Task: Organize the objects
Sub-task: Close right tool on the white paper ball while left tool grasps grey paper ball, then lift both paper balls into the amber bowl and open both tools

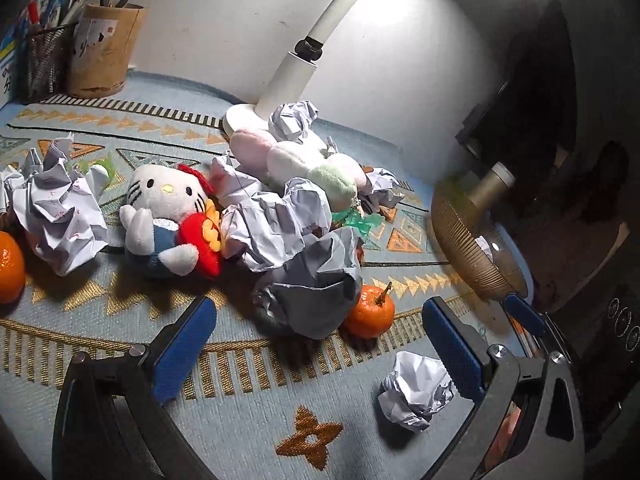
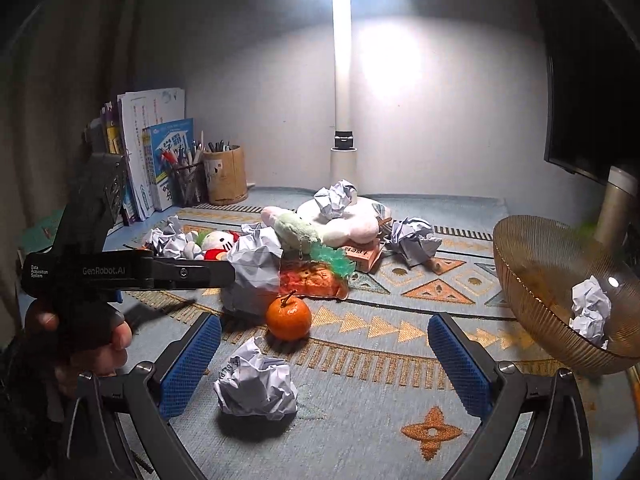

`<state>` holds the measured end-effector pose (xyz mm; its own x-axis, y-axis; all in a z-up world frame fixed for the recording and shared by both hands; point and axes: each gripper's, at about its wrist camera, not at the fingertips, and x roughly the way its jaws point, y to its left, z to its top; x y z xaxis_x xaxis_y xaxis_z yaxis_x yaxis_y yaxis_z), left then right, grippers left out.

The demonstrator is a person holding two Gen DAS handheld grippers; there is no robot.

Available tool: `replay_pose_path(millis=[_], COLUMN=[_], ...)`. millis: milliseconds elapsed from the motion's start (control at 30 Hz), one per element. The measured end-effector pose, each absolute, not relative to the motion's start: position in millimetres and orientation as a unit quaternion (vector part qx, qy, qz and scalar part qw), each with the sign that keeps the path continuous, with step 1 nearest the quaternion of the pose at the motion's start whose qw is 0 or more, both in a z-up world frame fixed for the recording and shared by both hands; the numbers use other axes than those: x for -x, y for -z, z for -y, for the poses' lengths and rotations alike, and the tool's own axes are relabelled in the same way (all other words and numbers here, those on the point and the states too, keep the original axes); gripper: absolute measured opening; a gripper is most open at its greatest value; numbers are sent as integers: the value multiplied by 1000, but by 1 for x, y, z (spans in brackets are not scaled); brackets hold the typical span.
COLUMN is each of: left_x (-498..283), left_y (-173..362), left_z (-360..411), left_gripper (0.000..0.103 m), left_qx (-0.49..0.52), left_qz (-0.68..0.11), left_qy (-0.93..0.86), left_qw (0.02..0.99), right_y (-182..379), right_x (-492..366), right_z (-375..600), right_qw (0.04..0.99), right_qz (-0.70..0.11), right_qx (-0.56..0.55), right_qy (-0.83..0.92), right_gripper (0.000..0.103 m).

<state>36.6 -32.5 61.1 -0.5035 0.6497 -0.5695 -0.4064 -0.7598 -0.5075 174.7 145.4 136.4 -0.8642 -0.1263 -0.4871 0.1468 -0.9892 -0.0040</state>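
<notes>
Left gripper (image 1: 320,344) jaws wide apart, nothing between pads, hovering over patterned cloth (image 1: 240,420); right gripper (image 2: 324,360) likewise spread and empty. Small crumpled paper ball (image 2: 256,384) lies on cloth between right fingers, just before tangerine (image 2: 289,317); amber ribbed bowl (image 2: 532,264) at right edge, tilted, holds another paper wad (image 2: 590,310); cat plush (image 1: 168,216) amid more wads.

Both wrist cams low, fwd; share tangerine (image 1: 369,312) (image 2: 288,317).

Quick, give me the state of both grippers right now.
Left gripper: open, holding nothing.
Right gripper: open, holding nothing.
</notes>
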Motion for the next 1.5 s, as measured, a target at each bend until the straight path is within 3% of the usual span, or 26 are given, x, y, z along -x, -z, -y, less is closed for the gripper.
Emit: replay_pose_path(millis=[300, 400, 533, 600, 633, 800, 1167, 1367, 1500], left_x=[-34, -20, -5, -5, -7, -40, -66, -64, -65], left_y=[-61, -69, -59, -55, -58, -82, -74, -75, -74], left_z=[24, 6, -13, -10, -6, 18, 13, 24, 19], left_gripper=[99, 88, 39, 28, 25, 25, 26, 29, 40], left_qx=[406, 423, 457, 461, 454, 396, 356, 354, 362], left_qz=[145, 135, 104, 117, 123, 111, 49, 76, 74], left_qy=[-846, -844, -834, -827, -827, -860, -900, -895, -886], left_qw=[314, 302, 291, 301, 308, 302, 247, 260, 280], right_y=[-116, -107, -92, -85, -86, -105, -111, -106, -108], right_x=[-167, -159, -141, -135, -137, -154, -101, -101, -106], right_z=[-126, -118, -105, -100, -101, -127, -171, -177, -177], right_qw=[143, 153, 153, 136, 137, 136, 59, 54, 45], right_qz=[-30, -30, -36, -50, -47, -10, 14, 33, 34], right_qx=[-367, -392, -434, -453, -445, -389, -394, -392, -382], right_qy=[919, 907, 887, 880, 884, 911, 917, 918, 922], right_gripper=[103, 89, 59, 46, 45, 45, 46, 47, 52])
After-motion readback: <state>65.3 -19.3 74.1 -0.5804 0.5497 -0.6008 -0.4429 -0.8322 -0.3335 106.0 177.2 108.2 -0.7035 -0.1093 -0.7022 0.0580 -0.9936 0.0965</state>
